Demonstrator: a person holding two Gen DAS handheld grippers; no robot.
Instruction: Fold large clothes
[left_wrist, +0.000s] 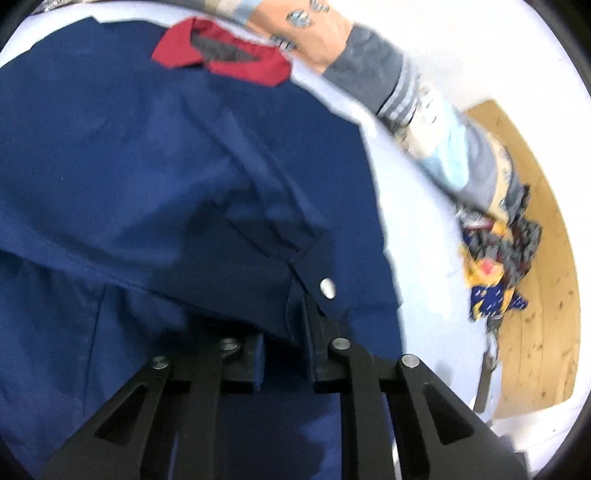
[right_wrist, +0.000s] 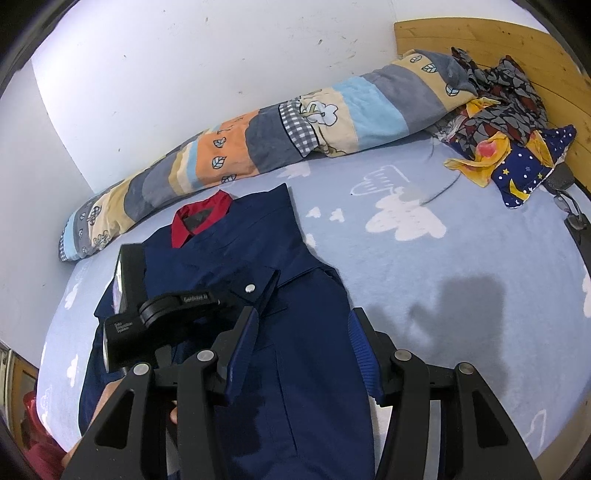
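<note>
A navy shirt (right_wrist: 295, 350) with a red collar (right_wrist: 199, 218) lies on the light blue bed sheet (right_wrist: 461, 295). It fills the left wrist view (left_wrist: 129, 166), red collar (left_wrist: 225, 51) at the top. My left gripper (left_wrist: 286, 332) is shut on the shirt's cuff, which has a silver snap button (left_wrist: 327, 288), and holds the sleeve folded over the shirt body. In the right wrist view the left gripper (right_wrist: 264, 295) shows at centre left. My right gripper (right_wrist: 301, 354) is open and empty just above the shirt's lower half.
A rolled patchwork quilt (right_wrist: 277, 136) lies along the white wall at the back. A heap of patterned clothes (right_wrist: 506, 122) sits at the far right by the wooden headboard (right_wrist: 517, 40). A cable (right_wrist: 443, 188) lies on the sheet.
</note>
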